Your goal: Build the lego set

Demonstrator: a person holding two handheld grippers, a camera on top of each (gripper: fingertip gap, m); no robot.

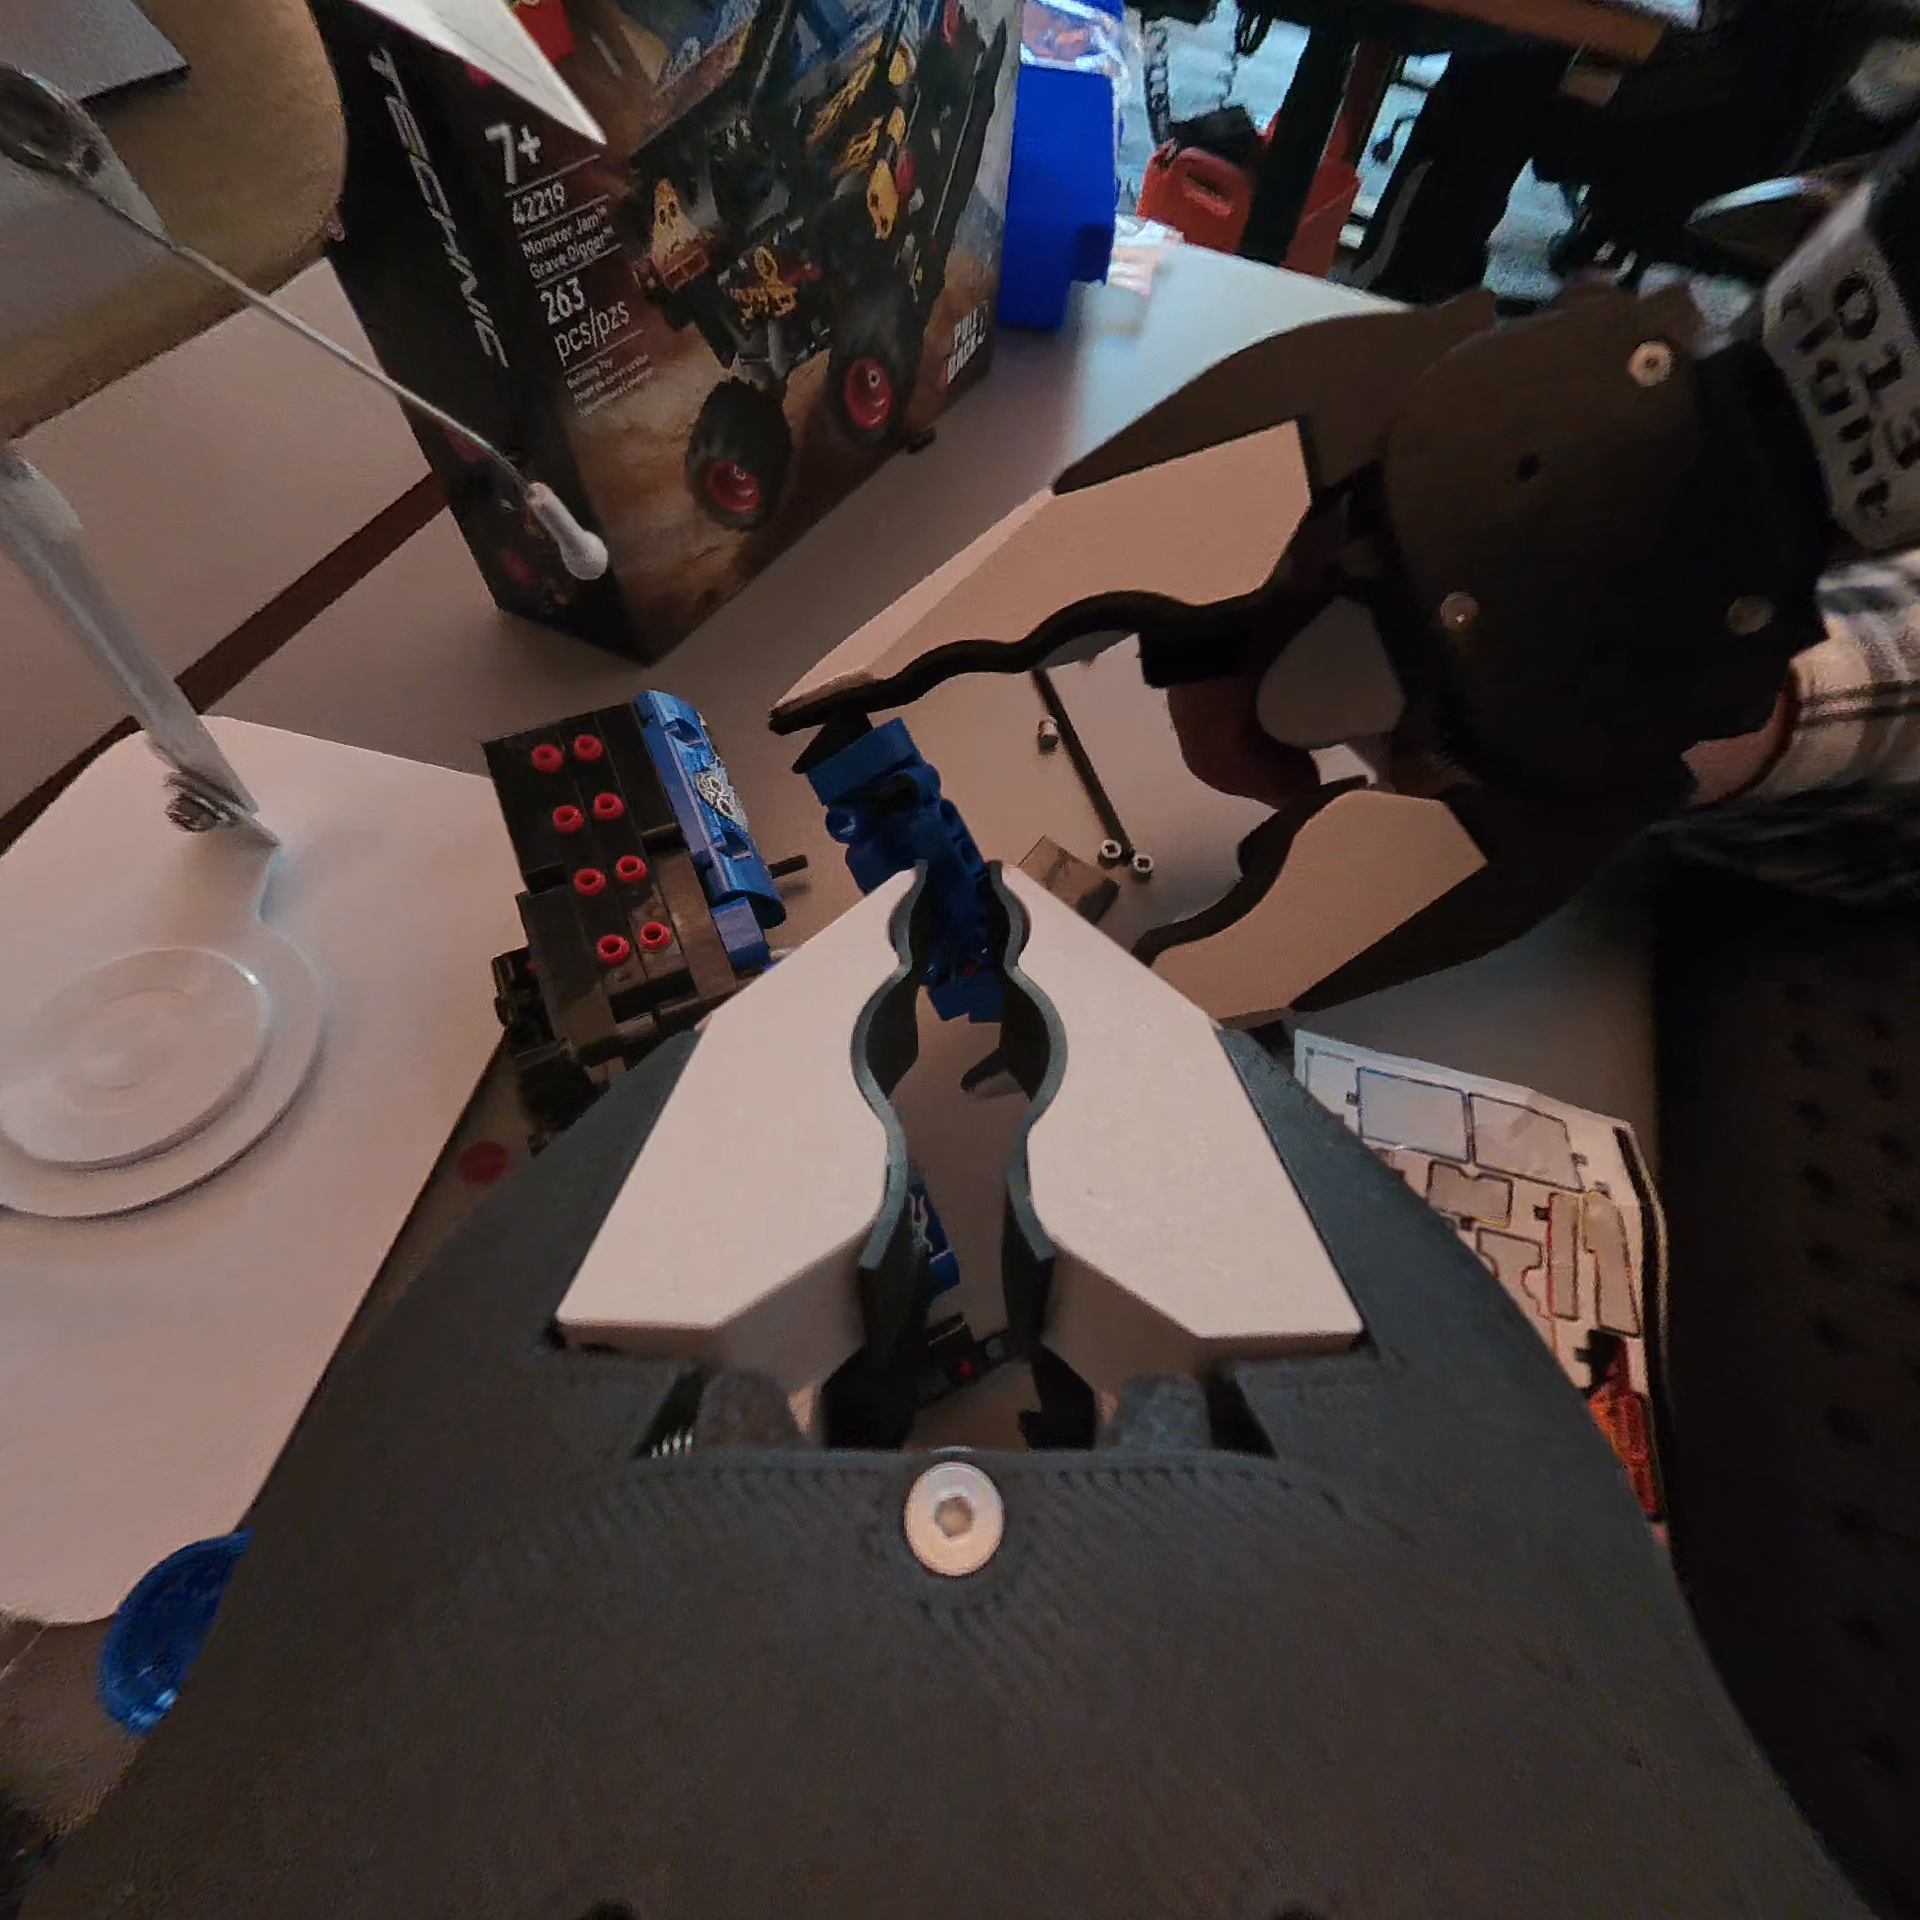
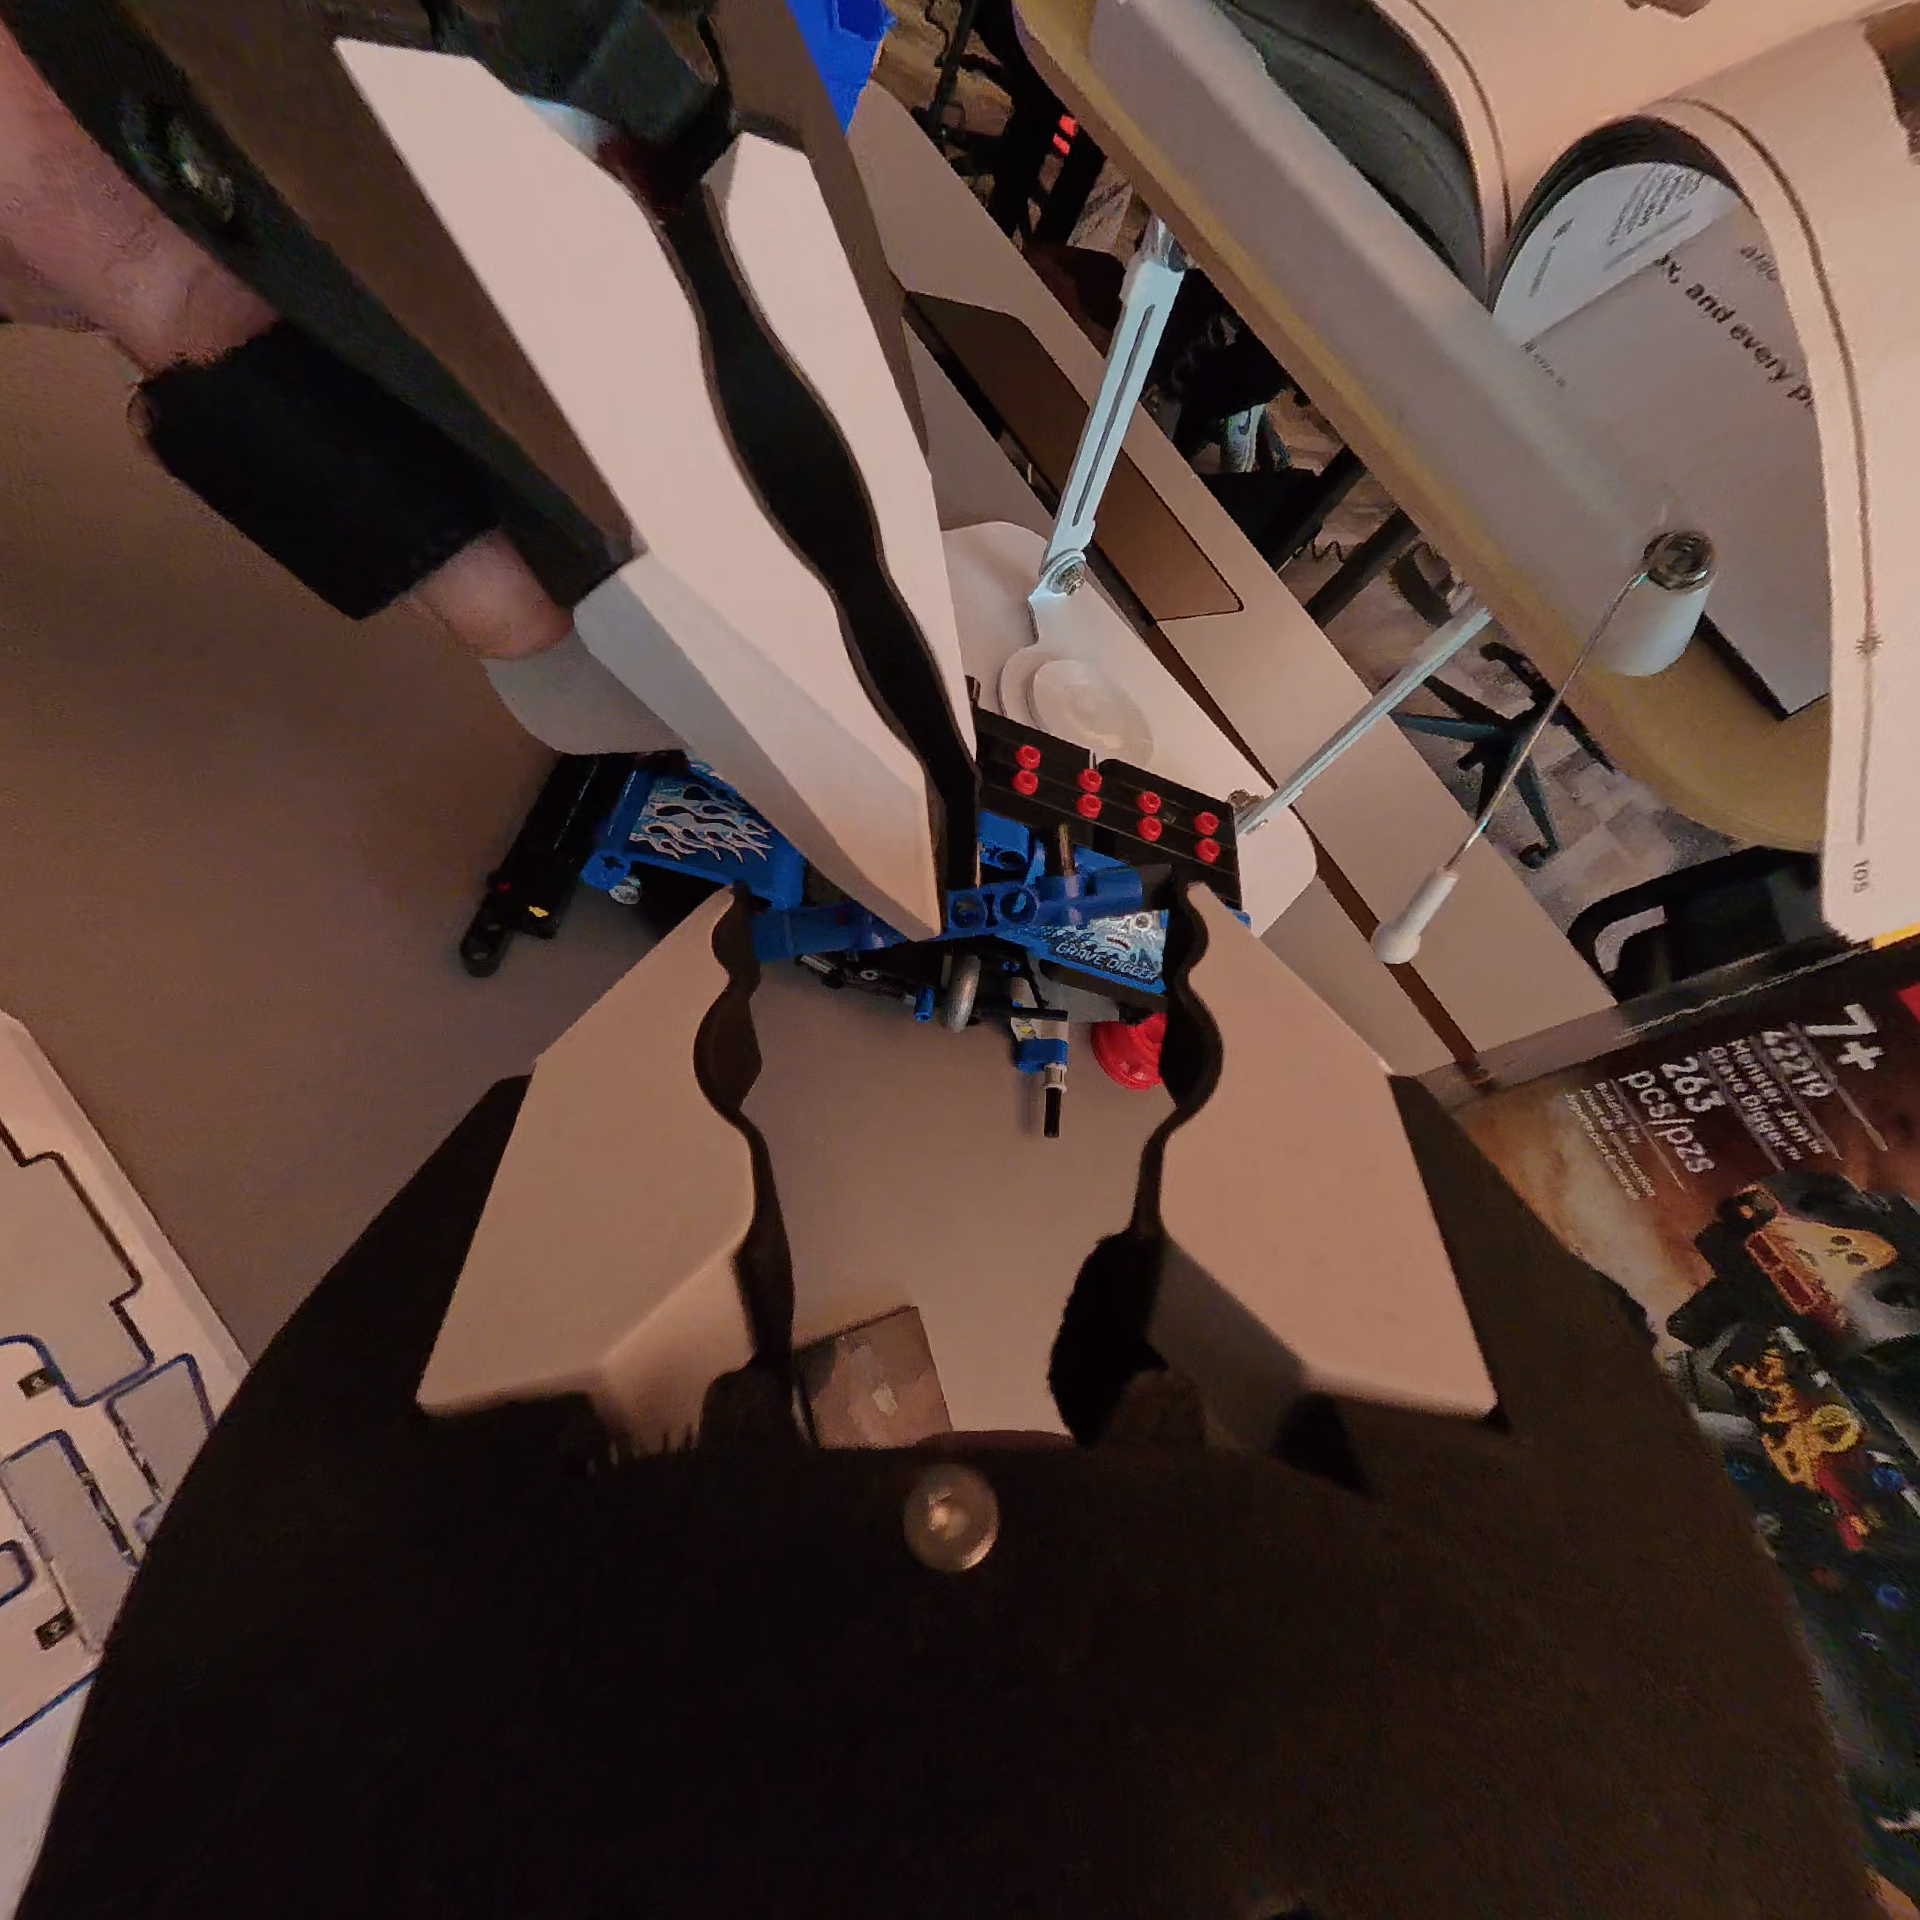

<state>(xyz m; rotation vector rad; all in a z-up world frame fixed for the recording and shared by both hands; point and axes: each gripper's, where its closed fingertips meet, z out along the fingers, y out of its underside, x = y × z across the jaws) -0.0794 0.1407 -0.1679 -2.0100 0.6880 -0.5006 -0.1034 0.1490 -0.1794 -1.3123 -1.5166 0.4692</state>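
The partly built truck model [image 1: 592, 862] lies on the table, a black block with red pins and blue flame-printed panels; it also shows in the right wrist view [image 2: 1122, 810]. My left gripper [image 1: 958, 894] is shut on a blue beam assembly [image 1: 904, 800] beside the model. In the right wrist view the left gripper [image 2: 951, 909] comes in from the upper left and pinches the blue beam [image 2: 1049, 896]. My right gripper [image 2: 956, 940] is open, its fingers on either side of the beam. In the left wrist view the right gripper [image 1: 966, 831] has its upper fingertip on top of the blue assembly.
The set's box [image 1: 665, 312] stands behind the model. A sticker sheet [image 1: 1496, 1174] lies to the right. A white stand base with a clear disc [image 1: 135, 1049] is on the left. A black axle and small loose parts [image 1: 1081, 769] lie near the right gripper. A red wheel hub [image 2: 1127, 1049] sits under the model. Both grippers' tips are close together, under 4 cm apart.
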